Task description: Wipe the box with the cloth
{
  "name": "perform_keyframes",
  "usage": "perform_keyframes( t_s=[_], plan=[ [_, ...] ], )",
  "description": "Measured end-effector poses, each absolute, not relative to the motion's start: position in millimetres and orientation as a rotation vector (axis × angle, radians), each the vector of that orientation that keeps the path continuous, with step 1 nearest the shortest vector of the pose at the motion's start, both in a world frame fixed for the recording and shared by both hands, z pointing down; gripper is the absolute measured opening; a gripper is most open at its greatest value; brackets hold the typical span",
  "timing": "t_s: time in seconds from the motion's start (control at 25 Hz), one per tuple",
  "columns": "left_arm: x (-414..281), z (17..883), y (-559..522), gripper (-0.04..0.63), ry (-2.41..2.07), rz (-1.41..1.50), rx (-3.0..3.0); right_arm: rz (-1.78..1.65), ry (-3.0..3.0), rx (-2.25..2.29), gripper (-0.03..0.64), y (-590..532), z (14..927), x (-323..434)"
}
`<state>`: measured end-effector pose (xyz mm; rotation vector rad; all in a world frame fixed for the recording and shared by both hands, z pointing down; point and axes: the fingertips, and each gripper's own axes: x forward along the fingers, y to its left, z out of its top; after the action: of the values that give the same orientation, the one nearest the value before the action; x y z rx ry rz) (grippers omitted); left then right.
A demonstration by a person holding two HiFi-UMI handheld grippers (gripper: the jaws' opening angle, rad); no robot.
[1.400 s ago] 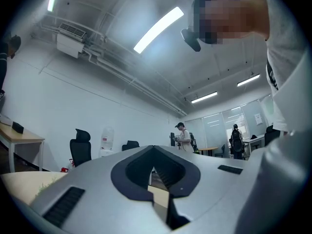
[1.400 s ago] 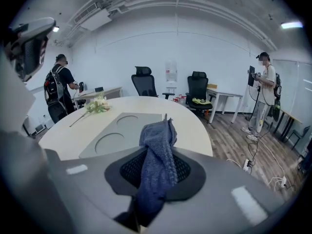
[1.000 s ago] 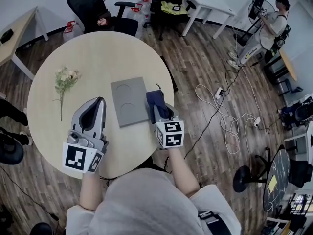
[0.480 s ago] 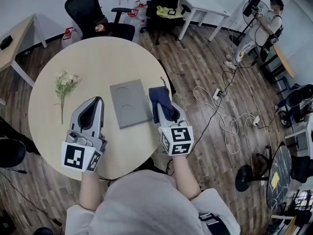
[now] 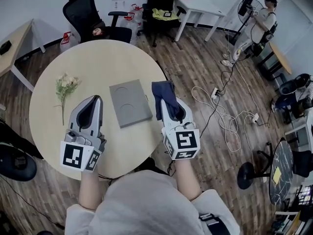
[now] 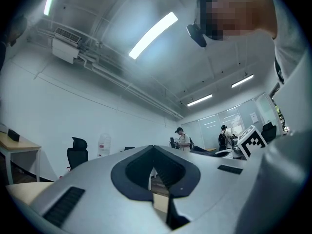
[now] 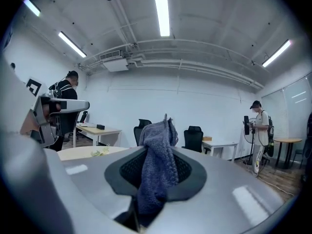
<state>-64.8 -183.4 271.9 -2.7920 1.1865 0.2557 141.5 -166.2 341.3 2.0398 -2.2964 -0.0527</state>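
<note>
A: Drifting rightward since a second ago, carrying the dark blue cloth in the right gripper off the grey box and out toward the right rim of the round table.

B: Clamping it firmly, though, between closed jaws, with a tuft poking up past the tips. Keeping the left gripper pinched together on nothing, parked at lower left of the box.

A: As for the box: lying flat at centre frame, not touching either gripper. Probably needing to bring the loose end back leftward and down, then dragging it flat across the top face rather than poking with jaw tips.

B: Maybe bracing the near left edge with the left gripper too, stopping any sliding.

A: Watching the right rim: hanging just about at it now, with floor and cables beyond. Leaving plenty of bare tabletop above the box, and keeping clear of the flower sprig at left.
</note>
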Motion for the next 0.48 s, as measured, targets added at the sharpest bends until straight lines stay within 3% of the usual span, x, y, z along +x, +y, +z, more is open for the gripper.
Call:
perform_keyframes(
  t_s=[0.48],
  plan=[
    [-75.8, 263.6, -165.9, 0.008, 1.164, 0.276, -2.793, -0.189, -2.311, 2.137, 0.089, -134.6, 303.7, 135.3]
  ],
)
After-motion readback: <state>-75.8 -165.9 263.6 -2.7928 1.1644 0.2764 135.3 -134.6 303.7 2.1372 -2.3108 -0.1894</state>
